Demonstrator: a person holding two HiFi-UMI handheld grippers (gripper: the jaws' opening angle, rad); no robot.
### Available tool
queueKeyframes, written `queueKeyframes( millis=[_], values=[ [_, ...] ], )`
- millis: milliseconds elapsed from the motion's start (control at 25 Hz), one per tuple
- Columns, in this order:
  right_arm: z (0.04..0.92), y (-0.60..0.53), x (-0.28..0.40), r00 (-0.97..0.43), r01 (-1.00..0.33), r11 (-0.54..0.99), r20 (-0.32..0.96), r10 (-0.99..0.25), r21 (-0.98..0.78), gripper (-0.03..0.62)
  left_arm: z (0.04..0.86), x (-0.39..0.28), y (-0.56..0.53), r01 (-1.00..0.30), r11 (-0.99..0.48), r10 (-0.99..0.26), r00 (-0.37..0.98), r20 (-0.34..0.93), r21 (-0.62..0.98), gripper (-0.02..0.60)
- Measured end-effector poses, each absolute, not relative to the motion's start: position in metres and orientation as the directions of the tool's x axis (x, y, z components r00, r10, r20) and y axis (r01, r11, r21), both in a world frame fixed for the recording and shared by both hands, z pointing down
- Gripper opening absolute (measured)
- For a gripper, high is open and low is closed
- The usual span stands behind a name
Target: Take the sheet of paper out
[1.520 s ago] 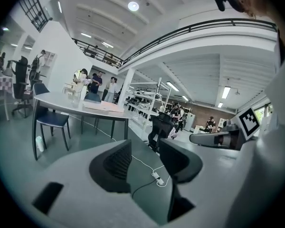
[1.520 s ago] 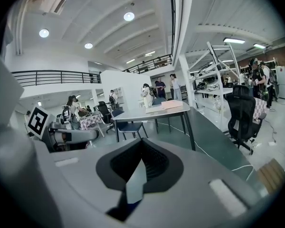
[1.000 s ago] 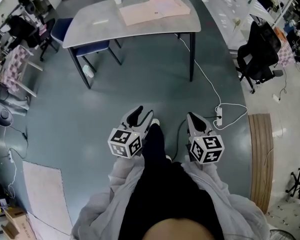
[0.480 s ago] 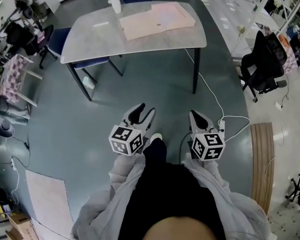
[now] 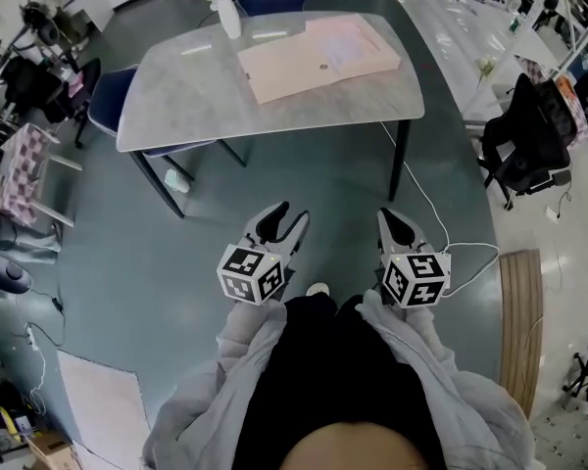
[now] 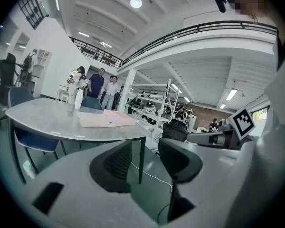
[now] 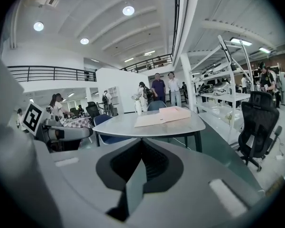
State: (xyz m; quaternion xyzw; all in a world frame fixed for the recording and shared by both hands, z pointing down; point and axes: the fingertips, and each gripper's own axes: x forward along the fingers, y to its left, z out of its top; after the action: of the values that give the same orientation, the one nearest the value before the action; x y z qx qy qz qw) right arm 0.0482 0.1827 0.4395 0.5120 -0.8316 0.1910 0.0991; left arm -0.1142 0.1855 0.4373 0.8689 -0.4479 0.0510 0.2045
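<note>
A tan folder lies flat on the grey table, with a pink sheet or thin stack overlapping its right end. The same papers show in the left gripper view and again in the right gripper view. My left gripper is held over the floor well short of the table, open, with only floor visible between its pads. My right gripper is level with it, also short of the table, its jaws meeting with nothing in them.
A white vase stands at the table's far edge. A blue chair is tucked in at the left and a black office chair stands to the right. A white cable and power strip lie on the floor. Several people stand beyond the table.
The table has come nearer and lower in the head view as the person walks toward it. Both grippers travel along with the body, their jaws unchanged.
</note>
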Motion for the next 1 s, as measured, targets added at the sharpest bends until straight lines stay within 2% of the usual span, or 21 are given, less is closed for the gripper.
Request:
queueKeyframes(
  millis=[560,1000],
  values=[
    [0.455,0.101,0.037,-0.45,-0.892,0.377,0.406,-0.795,-0.251,0.009,0.461,-0.137,0.115,-0.801,-0.474,-0.747,0.586,0.315,0.366,0.172],
    [0.463,-0.028,0.044,-0.484,-0.875,0.409,0.418,-0.769,-0.259,0.009,0.462,-0.127,-0.015,-0.814,-0.451,-0.762,0.565,0.318,0.365,0.172]
  ],
)
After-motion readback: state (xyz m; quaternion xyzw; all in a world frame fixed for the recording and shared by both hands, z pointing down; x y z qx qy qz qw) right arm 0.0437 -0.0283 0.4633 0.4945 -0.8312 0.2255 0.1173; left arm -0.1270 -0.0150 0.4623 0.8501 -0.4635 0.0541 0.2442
